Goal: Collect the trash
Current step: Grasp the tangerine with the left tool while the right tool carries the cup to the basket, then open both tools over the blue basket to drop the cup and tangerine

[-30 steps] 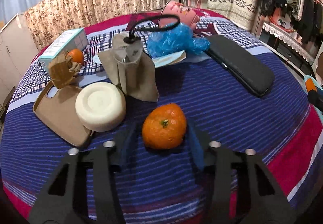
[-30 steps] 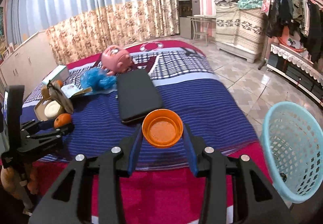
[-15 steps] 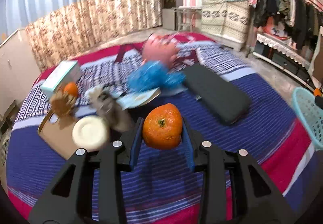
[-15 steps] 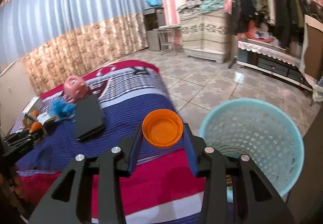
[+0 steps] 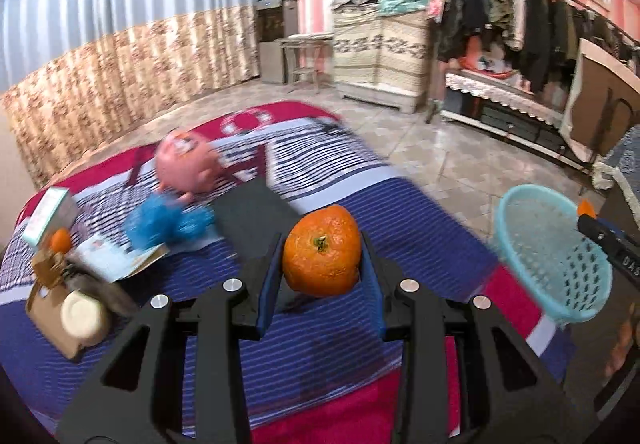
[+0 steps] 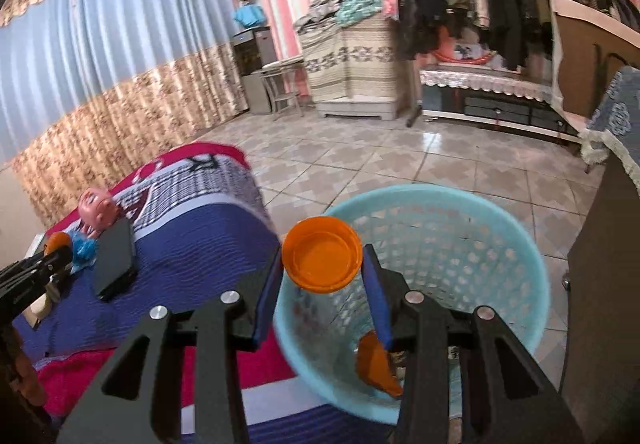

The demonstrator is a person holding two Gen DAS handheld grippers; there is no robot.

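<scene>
My left gripper (image 5: 322, 266) is shut on an orange tangerine (image 5: 321, 250) and holds it above the blue striped bed (image 5: 400, 220). My right gripper (image 6: 322, 268) is shut on an orange plastic lid (image 6: 322, 254), held over the near rim of the light blue mesh basket (image 6: 452, 244). An orange scrap (image 6: 376, 364) lies inside the basket. The basket also shows at the right in the left wrist view (image 5: 552, 256), on the floor beside the bed.
On the bed lie a black flat case (image 5: 256, 212), a blue plastic bag (image 5: 164, 222), a pink pig toy (image 5: 184, 164), a white round puck (image 5: 82, 316) on a brown tray, another tangerine (image 5: 60, 240) and a box (image 5: 48, 214). A clothes rack (image 6: 500, 4) stands behind.
Both grippers have swung right, away from the bed clutter. The left carries the tangerine higher toward the basket. The right has brought the lid over the basket's rim.
</scene>
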